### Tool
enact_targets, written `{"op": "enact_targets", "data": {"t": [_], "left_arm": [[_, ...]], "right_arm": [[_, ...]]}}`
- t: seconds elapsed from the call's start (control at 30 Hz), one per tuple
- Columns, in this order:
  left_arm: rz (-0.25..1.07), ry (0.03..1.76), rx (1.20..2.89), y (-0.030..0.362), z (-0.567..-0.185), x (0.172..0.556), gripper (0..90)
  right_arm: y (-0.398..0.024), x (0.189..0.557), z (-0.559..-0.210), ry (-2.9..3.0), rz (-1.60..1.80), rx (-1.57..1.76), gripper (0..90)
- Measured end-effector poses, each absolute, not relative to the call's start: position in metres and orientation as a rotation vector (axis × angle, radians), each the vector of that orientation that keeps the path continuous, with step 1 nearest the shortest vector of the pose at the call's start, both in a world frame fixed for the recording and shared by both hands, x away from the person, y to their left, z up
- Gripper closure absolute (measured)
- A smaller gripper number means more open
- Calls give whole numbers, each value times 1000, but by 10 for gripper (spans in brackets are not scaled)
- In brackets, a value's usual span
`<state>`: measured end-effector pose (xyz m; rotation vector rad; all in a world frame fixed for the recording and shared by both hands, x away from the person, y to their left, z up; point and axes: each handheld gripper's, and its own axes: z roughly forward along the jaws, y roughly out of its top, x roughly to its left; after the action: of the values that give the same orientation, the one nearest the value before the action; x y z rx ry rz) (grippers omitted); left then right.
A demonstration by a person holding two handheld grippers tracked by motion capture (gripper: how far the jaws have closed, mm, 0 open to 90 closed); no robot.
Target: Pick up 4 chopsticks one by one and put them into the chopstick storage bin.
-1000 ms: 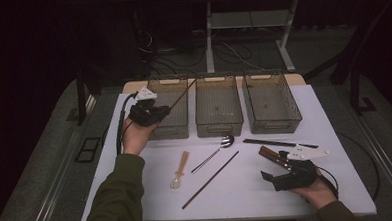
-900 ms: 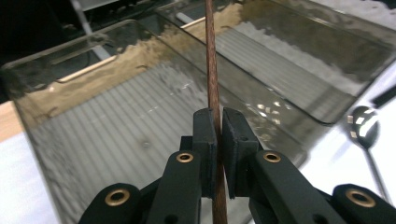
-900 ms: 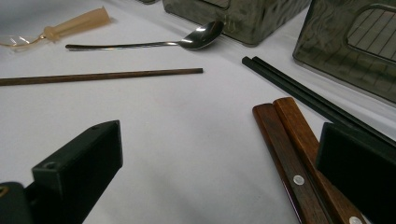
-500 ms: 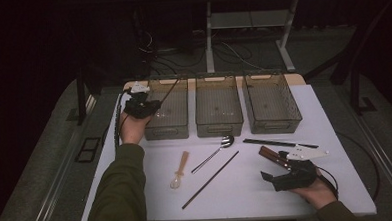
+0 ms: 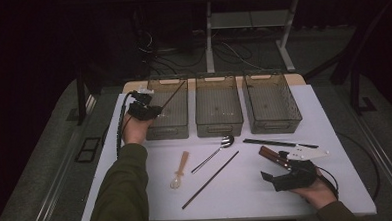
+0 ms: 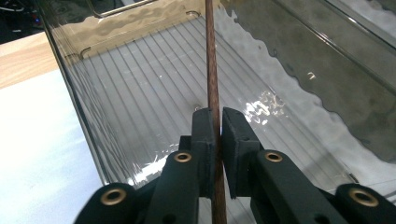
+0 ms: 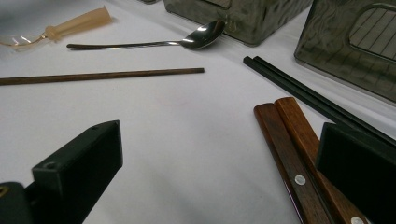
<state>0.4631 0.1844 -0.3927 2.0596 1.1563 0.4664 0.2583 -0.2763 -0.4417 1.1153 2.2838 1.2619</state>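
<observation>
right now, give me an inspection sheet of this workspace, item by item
surface: white table top, flat, no spills seen.
job's things: brown chopstick between the left tongs over the left bin; its twin, a second brown chopstick, lies on the table.
clutter: middle bin and right bin; metal spoon; pale plastic spoon; black chopsticks; wooden-handled pair.
grippers: left tongs' jaws have just been opening a little, pads still at the stick; right tongs open, holding nothing, low over the table.
cables: one trails from the left tongs; loose cables on the floor.
surroundings: dark; desk legs behind.
</observation>
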Motion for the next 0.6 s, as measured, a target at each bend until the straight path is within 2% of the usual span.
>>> {"op": "enact_targets", "data": {"t": [0.03, 0.07, 0.1, 0.17, 0.27, 0.3, 0.37, 0.4, 0.6], "left_arm": [[447, 1154, 2035, 185, -393, 463, 671], [449, 1154, 2020, 185, -392, 463, 671], [460, 1145, 2011, 185, -391, 462, 600], [434, 1126, 2000, 185, -390, 461, 532], [444, 1089, 1975, 186, -384, 455, 509], [444, 1080, 1970, 186, -381, 453, 463], [434, 1056, 1957, 187, -378, 448, 448], [416, 1051, 1957, 187, -376, 446, 402], [369, 1001, 1936, 184, -366, 426, 340]], "right_arm": [[-276, 258, -441, 2283, 1262, 1113, 5], [-276, 258, -441, 2283, 1262, 1113, 5], [-277, 258, -441, 2282, 1263, 1113, 5], [-277, 258, -441, 2282, 1263, 1113, 5], [-277, 258, -442, 2283, 1262, 1118, 5], [-276, 258, -442, 2286, 1261, 1114, 5], [-276, 258, -442, 2286, 1260, 1115, 5], [-276, 258, -442, 2285, 1259, 1118, 5], [-276, 258, -442, 2285, 1255, 1117, 5]]}}
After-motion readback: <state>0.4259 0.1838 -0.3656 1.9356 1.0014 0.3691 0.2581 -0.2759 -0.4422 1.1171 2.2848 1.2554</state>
